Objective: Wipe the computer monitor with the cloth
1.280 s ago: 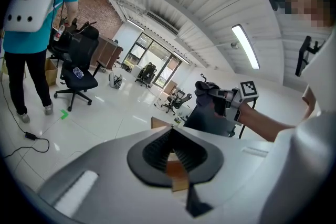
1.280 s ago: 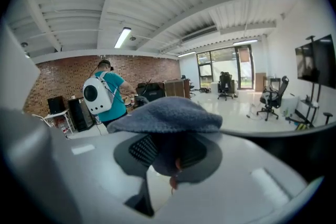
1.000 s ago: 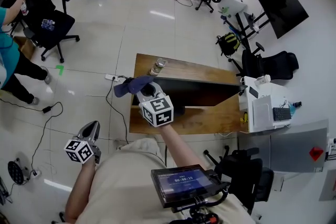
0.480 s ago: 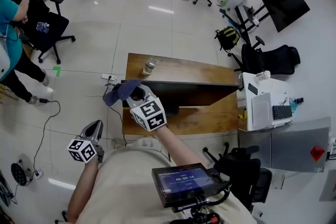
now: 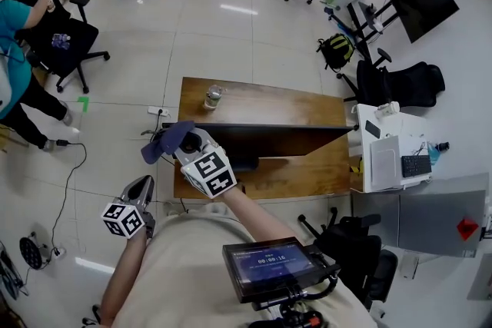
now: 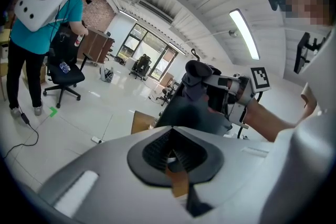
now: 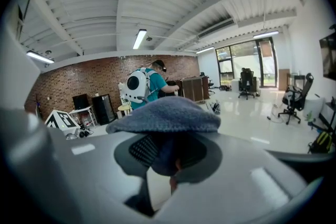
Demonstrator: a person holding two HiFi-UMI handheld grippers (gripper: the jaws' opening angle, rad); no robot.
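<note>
Now right tongs (image 5: 184, 139) clamp a blue-grey woolly cloth (image 5: 163, 142) at the brown wooden bench's (image 5: 261, 99) left edge; left tongs (image 5: 138, 187) sit closed, empty.

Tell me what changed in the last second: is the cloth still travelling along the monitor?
The right gripper, shut on the blue cloth, slid a little left and toward the person, carrying the cloth out past the left end of the monitor. Nothing was grasped or released. The left gripper stayed low at the person's side, shut and empty; the bottle and desk did not move.
</note>
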